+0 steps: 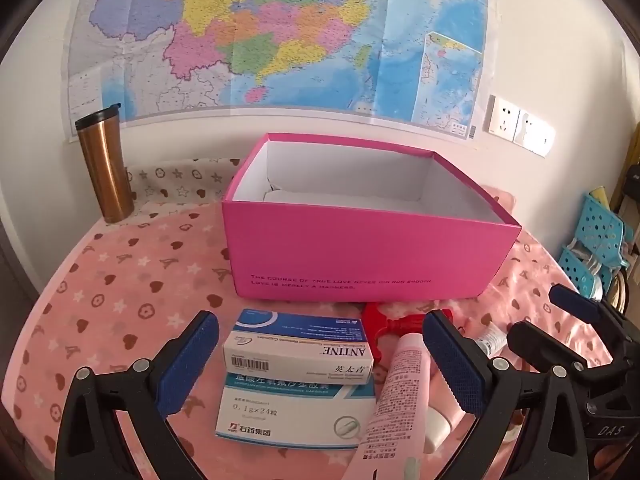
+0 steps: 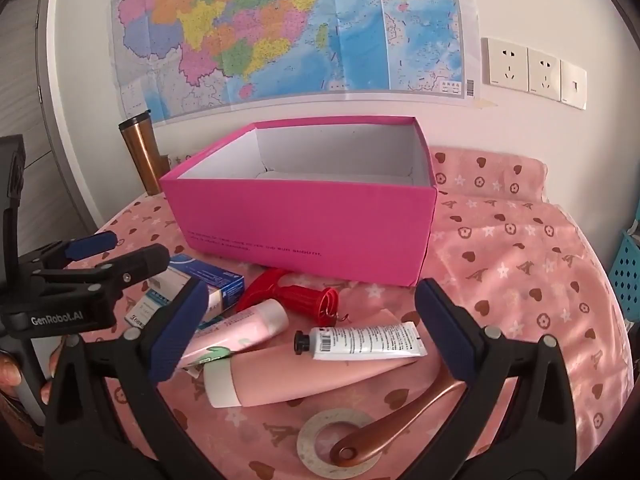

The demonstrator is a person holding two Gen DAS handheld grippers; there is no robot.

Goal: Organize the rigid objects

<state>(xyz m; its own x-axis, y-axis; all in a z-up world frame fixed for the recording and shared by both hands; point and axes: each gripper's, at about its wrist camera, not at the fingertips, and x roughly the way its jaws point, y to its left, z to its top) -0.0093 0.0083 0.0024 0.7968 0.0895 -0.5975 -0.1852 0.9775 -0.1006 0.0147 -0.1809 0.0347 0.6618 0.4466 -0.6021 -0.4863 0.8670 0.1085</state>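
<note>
One white tube point(image 2: 366, 343) lying crosswise, cap leftward

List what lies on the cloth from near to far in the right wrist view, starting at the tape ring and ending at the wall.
Tape ring → big pink tube → white tube → red spool → pink box → map on the wall.

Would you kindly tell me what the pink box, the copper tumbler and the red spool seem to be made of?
Pink box: probably cardboard, matte pink outside, white inside, with thin folded walls. Copper tumbler: likely brushed metal, showing a soft vertical sheen, with a black, seemingly plastic lid. Red spool: apparently moulded plastic, glossy and ribbed.
</note>
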